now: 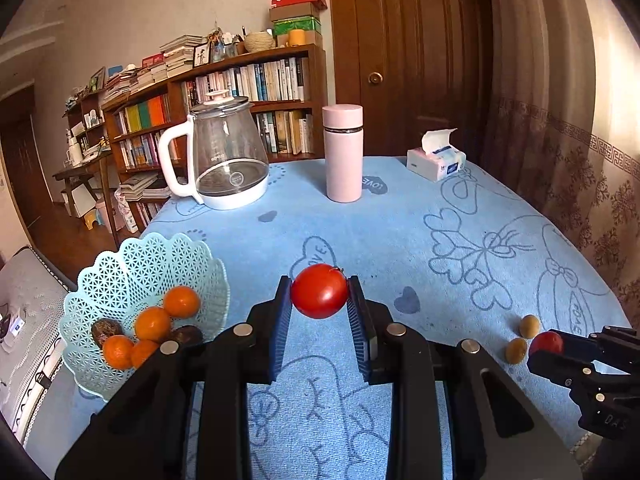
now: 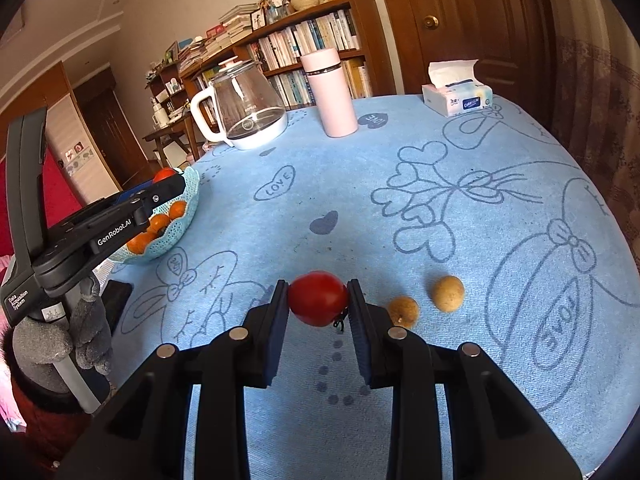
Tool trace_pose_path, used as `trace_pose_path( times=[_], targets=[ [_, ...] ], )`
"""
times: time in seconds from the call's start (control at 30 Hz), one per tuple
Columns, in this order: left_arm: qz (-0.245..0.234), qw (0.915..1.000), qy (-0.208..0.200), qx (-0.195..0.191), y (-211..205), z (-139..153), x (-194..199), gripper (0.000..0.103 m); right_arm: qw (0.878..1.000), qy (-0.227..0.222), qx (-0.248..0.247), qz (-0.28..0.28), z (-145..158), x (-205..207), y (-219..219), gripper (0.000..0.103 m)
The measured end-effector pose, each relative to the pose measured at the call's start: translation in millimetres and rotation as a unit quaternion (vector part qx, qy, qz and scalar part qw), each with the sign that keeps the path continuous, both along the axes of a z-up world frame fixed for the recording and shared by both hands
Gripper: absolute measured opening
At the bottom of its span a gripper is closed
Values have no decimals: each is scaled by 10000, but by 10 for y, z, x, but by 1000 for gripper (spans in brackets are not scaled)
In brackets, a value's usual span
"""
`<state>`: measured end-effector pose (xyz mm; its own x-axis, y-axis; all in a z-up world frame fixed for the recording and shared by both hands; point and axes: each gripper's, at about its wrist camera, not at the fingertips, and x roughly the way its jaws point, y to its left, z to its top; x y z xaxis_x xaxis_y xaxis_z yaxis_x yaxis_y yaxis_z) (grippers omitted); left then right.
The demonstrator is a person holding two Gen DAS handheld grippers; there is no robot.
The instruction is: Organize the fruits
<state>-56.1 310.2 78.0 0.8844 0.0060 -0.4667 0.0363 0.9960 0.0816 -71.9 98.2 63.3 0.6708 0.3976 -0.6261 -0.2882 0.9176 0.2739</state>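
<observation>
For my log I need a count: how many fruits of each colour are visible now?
red fruits, both held: 2
orange fruits, in the basket: 4
dark fruits, in the basket: 2
tan fruits, on the cloth: 2
Total: 10

The counter [image 2: 460, 240] is being covered by a matt, nubby blue cloth. Glossy, smooth skin is being shown by the red fruit [image 1: 319, 290]; dull, rough skin by the two tan fruits [image 2: 426, 300]. Perforated pale plastic is being shown by the basket [image 1: 120, 264], clear glass by the kettle [image 1: 224, 148], and satin pink by the flask [image 1: 343, 152].
</observation>
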Motion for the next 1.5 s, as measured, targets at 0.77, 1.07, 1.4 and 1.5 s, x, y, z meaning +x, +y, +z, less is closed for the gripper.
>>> trace_pose_path(
  times=[0.77, 1.07, 1.4, 1.5],
  targets=[
    [842, 9934, -273, -731, 983, 317, -8, 29, 9997, -49, 36, 219, 68, 71, 248, 30],
    [87, 9962, 494, -713, 455, -86, 242, 61, 9999, -7, 95, 136, 38, 79, 170, 30],
    [-281, 9933, 1053, -394, 118, -548, 402, 60, 9998, 25, 108, 164, 0, 80, 175, 30],
    [-176, 9930, 1131, -299, 134, -630, 449, 60, 9998, 47, 120, 176, -10, 87, 177, 30]
  ],
)
